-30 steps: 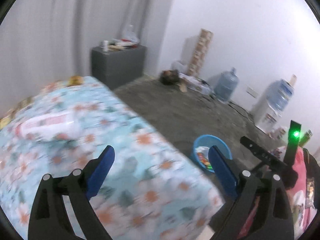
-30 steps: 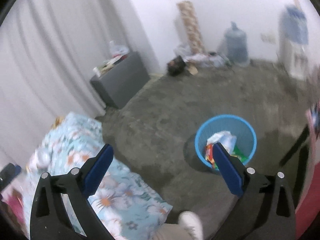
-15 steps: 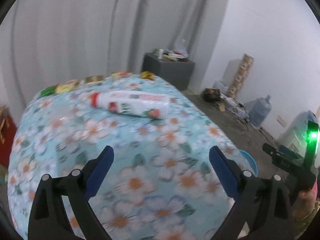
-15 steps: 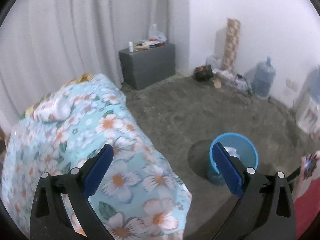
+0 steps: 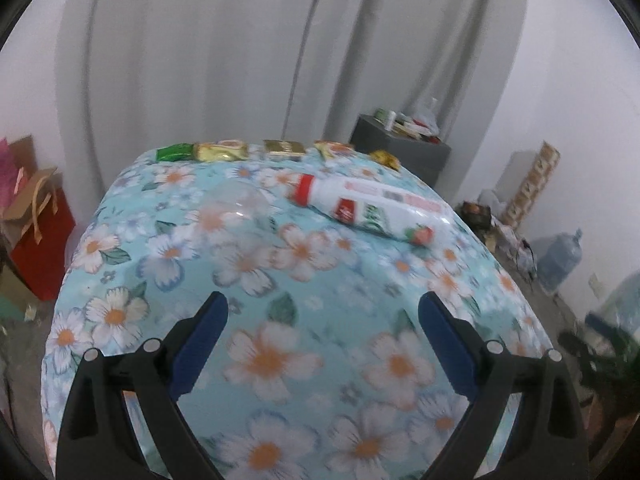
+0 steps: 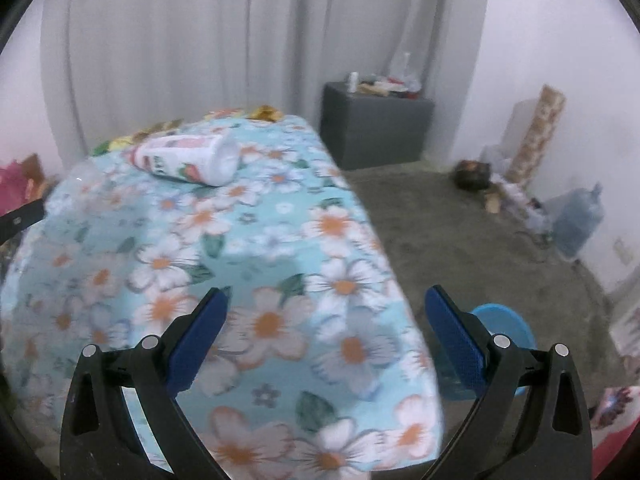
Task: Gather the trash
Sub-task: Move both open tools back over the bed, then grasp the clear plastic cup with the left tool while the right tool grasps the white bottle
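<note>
A white plastic bottle with a red cap lies on its side on the floral tablecloth; the right wrist view shows the same bottle base first. A clear plastic cup or lid rests left of it. Several snack wrappers line the table's far edge. My left gripper hovers open over the near part of the table, nothing between its fingers. My right gripper is open too, above the table's right corner. The blue trash basket stands on the floor behind the right finger.
A grey cabinet with clutter on top stands by the curtain. Water jugs and a cardboard roll sit along the right wall. A red paper bag stands left of the table. Bare concrete floor lies to the right.
Both grippers swung left from the floor and blue basket toward the table. The bottle and wrappers now sit more central in the left view. Both stayed open.
</note>
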`<action>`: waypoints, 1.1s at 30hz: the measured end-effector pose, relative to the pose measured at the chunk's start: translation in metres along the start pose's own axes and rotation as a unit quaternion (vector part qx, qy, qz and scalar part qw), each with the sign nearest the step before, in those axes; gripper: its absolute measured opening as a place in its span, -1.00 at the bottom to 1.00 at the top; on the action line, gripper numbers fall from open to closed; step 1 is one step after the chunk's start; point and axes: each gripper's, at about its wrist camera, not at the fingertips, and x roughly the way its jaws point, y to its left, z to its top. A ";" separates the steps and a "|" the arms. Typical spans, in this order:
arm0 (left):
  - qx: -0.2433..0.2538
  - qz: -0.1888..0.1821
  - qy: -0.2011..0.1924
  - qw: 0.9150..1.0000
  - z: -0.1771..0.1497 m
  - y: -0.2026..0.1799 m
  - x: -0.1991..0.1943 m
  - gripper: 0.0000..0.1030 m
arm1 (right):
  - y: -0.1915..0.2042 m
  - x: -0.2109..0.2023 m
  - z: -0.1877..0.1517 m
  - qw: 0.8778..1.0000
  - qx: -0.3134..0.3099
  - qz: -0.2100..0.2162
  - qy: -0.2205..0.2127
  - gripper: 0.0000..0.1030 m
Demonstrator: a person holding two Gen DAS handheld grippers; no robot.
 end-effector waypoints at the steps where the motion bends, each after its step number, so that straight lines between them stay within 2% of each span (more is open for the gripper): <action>1: -0.010 0.003 0.001 1.000 0.004 0.005 0.003 0.82 | 0.000 0.001 0.000 1.000 0.003 0.009 0.001 0.84; 4: -0.053 0.017 -0.001 0.998 0.021 0.029 0.018 0.82 | 0.002 0.006 0.001 1.000 0.014 0.024 0.009 0.84; 6: -0.057 0.031 -0.004 0.998 0.029 0.036 0.026 0.82 | 0.005 0.009 0.001 0.999 0.019 0.027 0.015 0.84; 11: -0.023 0.080 -0.002 0.996 0.045 0.047 0.063 0.82 | 0.013 0.013 0.001 0.998 0.028 0.041 0.023 0.84; 15: -0.001 0.103 0.010 0.995 0.051 0.050 0.093 0.82 | 0.016 0.014 0.003 0.998 0.038 0.052 0.023 0.84; 19: 0.005 0.107 0.016 0.994 0.054 0.052 0.112 0.65 | 0.016 0.018 0.008 0.996 0.052 0.065 0.026 0.84; 21: -0.005 0.112 0.025 0.993 0.055 0.057 0.122 0.41 | 0.017 0.020 0.012 0.995 0.055 0.074 0.030 0.84; 22: -0.011 0.112 0.029 0.993 0.055 0.058 0.124 0.38 | 0.018 0.020 0.013 0.995 0.055 0.078 0.030 0.84; 28: -0.030 0.098 0.027 0.994 0.050 0.061 0.119 0.34 | 0.030 0.024 0.042 0.993 0.032 0.116 0.019 0.84; 31: -0.034 0.085 0.034 0.995 0.044 0.057 0.113 0.34 | 0.049 0.027 0.077 0.985 -0.019 0.168 -0.022 0.84; 33: -0.032 0.075 0.037 0.996 0.036 0.052 0.105 0.34 | 0.066 0.035 0.097 0.979 -0.059 0.194 -0.035 0.84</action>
